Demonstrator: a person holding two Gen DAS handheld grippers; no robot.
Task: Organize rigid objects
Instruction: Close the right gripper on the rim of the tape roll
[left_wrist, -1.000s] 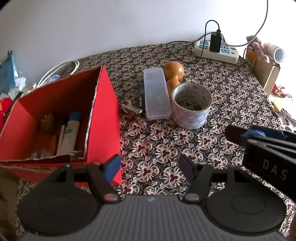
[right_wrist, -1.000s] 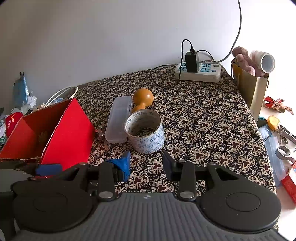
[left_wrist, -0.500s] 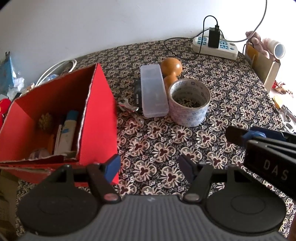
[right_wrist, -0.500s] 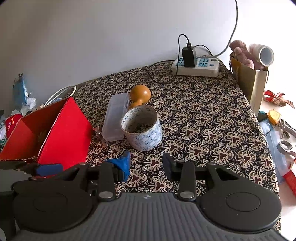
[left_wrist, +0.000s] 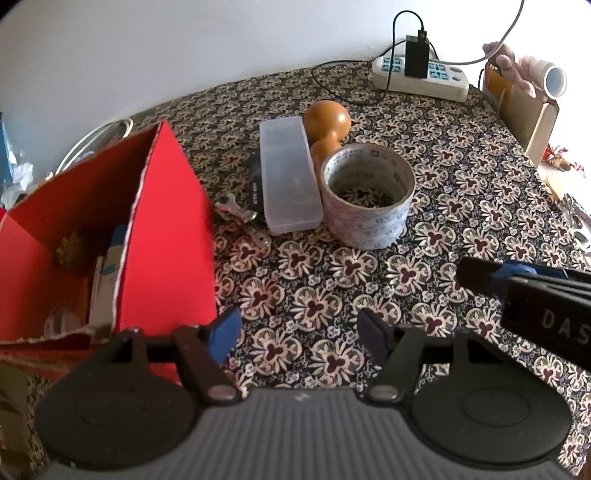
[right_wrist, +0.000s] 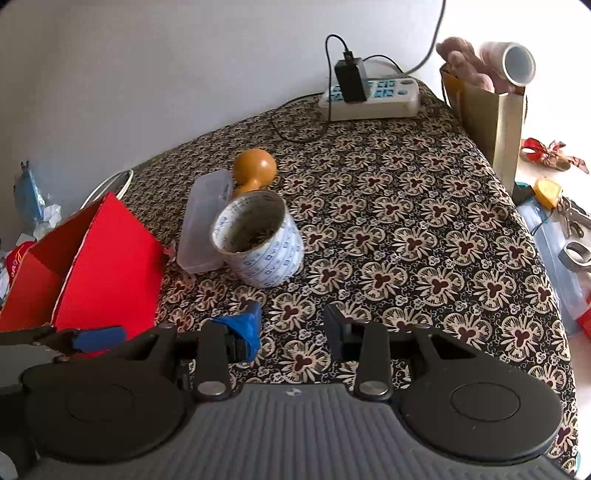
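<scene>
A red cardboard box (left_wrist: 166, 229) stands open at the left with several small items inside. To its right lie a metal clip (left_wrist: 240, 218), a clear plastic case (left_wrist: 288, 173), a wooden gourd-shaped piece (left_wrist: 327, 125) and a wide tape roll (left_wrist: 367, 199) standing on end. My left gripper (left_wrist: 299, 332) hangs open over bare cloth in front of them, holding nothing. My right gripper (right_wrist: 291, 325) is open just short of the tape roll (right_wrist: 258, 243). Its jaws are closing slightly with nothing between them. It also shows at the right edge of the left wrist view.
A white power strip (left_wrist: 421, 74) with a black charger and cables lies at the back. A paper bag (right_wrist: 491, 122) with a plush toy and a white tube stands at the back right. Beyond the right table edge lie keys and small tools (right_wrist: 569, 229).
Both grippers have sunk a little toward the table and the right one has rolled slightly. The objects on the cloth have stayed where they were.
</scene>
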